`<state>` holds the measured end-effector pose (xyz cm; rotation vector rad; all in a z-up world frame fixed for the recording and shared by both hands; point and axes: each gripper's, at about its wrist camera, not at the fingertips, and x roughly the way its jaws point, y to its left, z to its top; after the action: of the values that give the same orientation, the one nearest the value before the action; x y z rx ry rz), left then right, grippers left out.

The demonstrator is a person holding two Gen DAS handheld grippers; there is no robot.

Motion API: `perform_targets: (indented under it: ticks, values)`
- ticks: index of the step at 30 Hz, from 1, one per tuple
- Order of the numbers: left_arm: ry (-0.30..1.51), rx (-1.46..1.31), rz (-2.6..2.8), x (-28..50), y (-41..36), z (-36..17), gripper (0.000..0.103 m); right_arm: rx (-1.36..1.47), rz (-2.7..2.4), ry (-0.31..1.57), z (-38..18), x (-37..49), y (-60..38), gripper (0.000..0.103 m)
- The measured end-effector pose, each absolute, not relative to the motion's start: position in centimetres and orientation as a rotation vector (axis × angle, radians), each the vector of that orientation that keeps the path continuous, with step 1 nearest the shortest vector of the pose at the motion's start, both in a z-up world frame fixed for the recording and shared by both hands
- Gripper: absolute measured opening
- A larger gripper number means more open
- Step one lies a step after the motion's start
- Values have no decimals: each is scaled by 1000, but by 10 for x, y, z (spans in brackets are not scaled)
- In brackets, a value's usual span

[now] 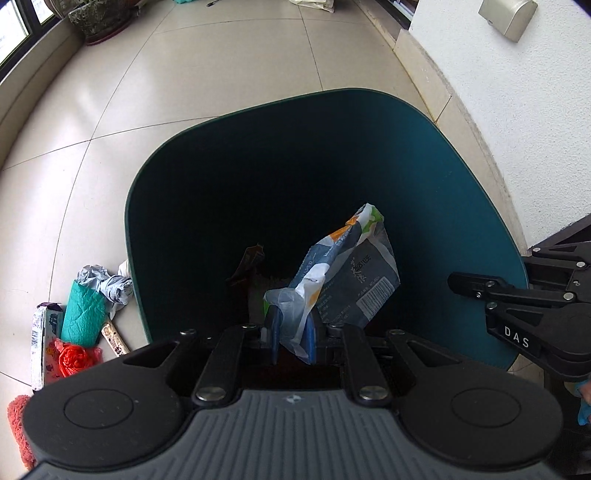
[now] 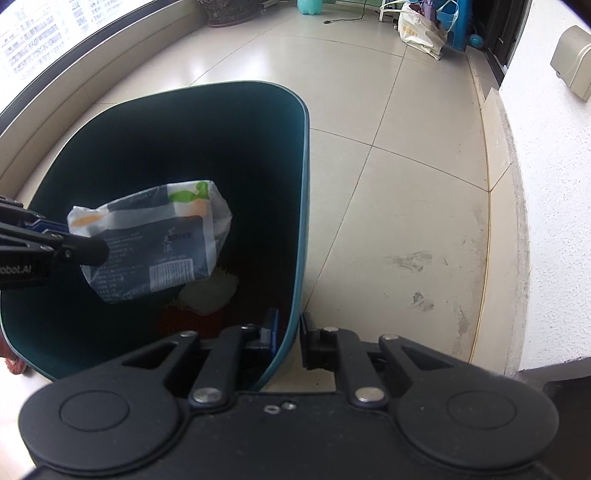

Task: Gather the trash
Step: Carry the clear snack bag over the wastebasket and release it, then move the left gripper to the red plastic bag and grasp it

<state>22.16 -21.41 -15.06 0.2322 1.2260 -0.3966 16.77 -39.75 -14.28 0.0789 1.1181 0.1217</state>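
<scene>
A dark teal trash bin (image 1: 424, 155) stands on the tiled floor, its mouth open toward me. My left gripper (image 1: 291, 325) is shut on a crumpled grey-and-white plastic wrapper (image 1: 351, 273) and holds it over the bin's mouth. The right wrist view shows the same wrapper (image 2: 155, 240) hanging above the bin's inside. My right gripper (image 2: 288, 328) is shut on the bin's near right wall (image 2: 301, 221), one finger inside and one outside. White and dark trash (image 2: 208, 291) lies at the bottom of the bin.
Left of the bin, a pile of trash lies on the floor: a teal crumpled sheet (image 1: 83, 314), grey crumpled paper (image 1: 107, 284), a red plastic bag (image 1: 75, 358), flat wrappers (image 1: 40, 339). A white wall (image 1: 517, 122) runs along the right. Plant pots (image 1: 99, 18) stand far back.
</scene>
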Motion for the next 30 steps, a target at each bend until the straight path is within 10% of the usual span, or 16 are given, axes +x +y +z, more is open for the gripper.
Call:
perform_targets:
  ticks: [10, 14, 30]
  values:
    - [1248, 147, -425, 220, -193, -150, 30, 83, 120, 1120, -137, 165, -401, 12]
    - [1190, 130, -433, 209, -179, -137, 67, 80, 117, 1122, -139, 167, -399, 12]
    - [1038, -48, -285, 212, -59, -86, 79, 74, 114, 1130, -144, 168, -395, 12]
